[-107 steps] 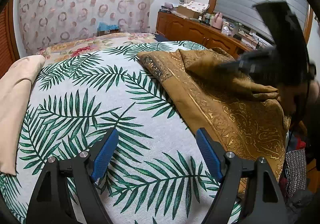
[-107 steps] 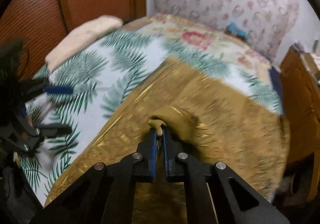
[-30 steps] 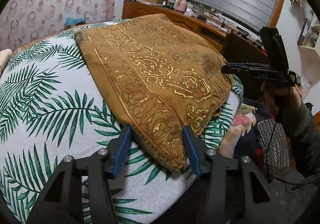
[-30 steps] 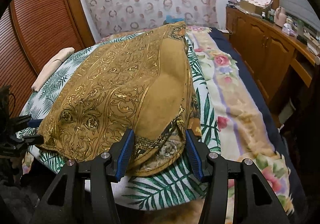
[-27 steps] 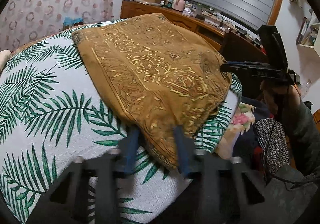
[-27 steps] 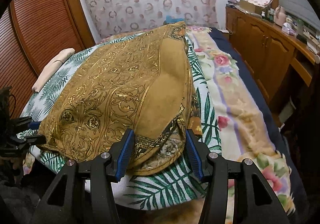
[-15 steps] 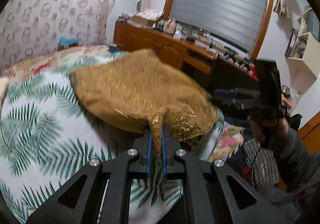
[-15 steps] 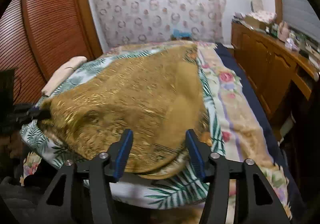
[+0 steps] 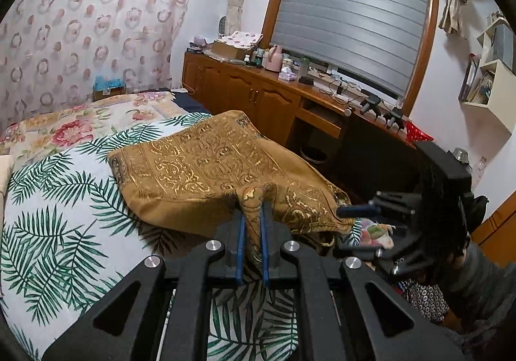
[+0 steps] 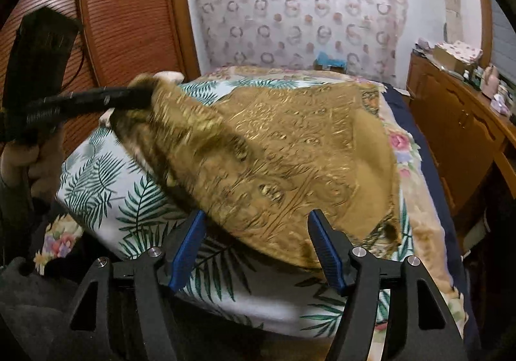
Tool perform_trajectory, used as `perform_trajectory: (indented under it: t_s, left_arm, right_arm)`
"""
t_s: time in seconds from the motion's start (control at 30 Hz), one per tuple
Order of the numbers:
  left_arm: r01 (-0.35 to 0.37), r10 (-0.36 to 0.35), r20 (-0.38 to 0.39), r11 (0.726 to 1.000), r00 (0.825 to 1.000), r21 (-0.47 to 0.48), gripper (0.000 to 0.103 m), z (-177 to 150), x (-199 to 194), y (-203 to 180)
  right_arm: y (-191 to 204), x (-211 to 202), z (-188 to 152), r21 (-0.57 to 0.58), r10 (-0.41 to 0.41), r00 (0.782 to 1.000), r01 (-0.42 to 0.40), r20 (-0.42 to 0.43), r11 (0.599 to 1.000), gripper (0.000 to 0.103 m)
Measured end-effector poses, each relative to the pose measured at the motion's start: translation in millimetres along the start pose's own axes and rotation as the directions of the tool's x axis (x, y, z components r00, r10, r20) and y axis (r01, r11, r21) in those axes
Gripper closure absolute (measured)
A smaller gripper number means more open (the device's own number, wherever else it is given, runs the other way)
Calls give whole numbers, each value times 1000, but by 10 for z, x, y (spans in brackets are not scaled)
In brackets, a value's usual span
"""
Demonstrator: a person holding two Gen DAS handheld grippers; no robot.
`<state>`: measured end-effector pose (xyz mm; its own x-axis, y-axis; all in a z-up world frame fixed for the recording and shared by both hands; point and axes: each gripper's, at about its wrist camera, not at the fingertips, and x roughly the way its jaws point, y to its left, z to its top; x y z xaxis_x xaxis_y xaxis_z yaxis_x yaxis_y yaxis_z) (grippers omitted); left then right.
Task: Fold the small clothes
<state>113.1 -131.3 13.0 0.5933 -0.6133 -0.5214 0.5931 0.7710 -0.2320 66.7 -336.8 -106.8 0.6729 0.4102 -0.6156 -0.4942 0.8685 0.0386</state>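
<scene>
A mustard-brown cloth with gold ornament (image 9: 206,167) lies on the bed. My left gripper (image 9: 251,222) is shut on its near corner and holds that corner lifted off the bed. In the right wrist view the cloth (image 10: 290,148) rises from the bed up toward the left gripper (image 10: 142,96) at the upper left. My right gripper (image 10: 256,232) is open, its blue pads on either side of the cloth's near hem without gripping it. It also shows in the left wrist view (image 9: 354,210) at the cloth's right corner.
The bed has a palm-leaf cover (image 9: 64,232) and a floral blanket (image 10: 419,225) at its right side. A wooden sideboard (image 9: 274,96) with clutter runs under the window. A wooden wardrobe (image 10: 129,22) stands at the left. A beige pillow (image 10: 167,74) lies behind the cloth.
My left gripper shut on the cloth's near corner and has lifted it higher, pulling the cloth up. My right gripper has stayed open at the near hem.
</scene>
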Motion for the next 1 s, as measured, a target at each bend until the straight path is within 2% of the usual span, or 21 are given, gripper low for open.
perform_trajectory:
  t_s: [0.13,0.33,0.53,0.67,0.83,0.87,0.9,0.93,0.97,1.0]
  left_arm:
    - [-2,2,9,1000,1000,-7,94,27,-1,22]
    - [-2,3,22,1000,1000,-17,94,32,-25,48]
    - [-4,5,25,1000,1000,-14,94,46,-14,35]
    - [-8,8,29,1000,1000,-16,95,52,-25,35]
    - [-11,11,32,1000,999,-23,95,47,-39,53]
    - [-13,13,32,1000,999,-23,95,45,-38,57]
    - [-13,13,31,1000,999,-21,95,44,-38,59]
    - [-13,14,32,1000,999,-22,95,44,-39,60]
    - [-16,17,33,1000,999,-22,95,42,-39,67]
    - [-22,22,35,999,999,-23,95,41,-40,74]
  right_arm:
    - [83,40,19,-35,-6,1000,6,-8,999,35]
    - [98,205,40,-87,-73,996,69,-43,994,35]
    - [137,337,10,-114,-88,994,81,-61,990,35]
    - [76,371,-17,-153,-166,984,154,-64,976,35]
    - [-4,415,6,-152,-190,979,177,-71,972,35]
    - [-1,424,6,-164,-192,979,178,-74,970,47]
    - [5,445,17,-172,-192,978,176,-81,969,66]
    - [2,453,32,-173,-191,978,175,-81,969,74]
    - [-4,440,63,-169,-181,981,166,-74,972,88]
    - [-22,423,97,-167,-173,983,160,-65,973,93]
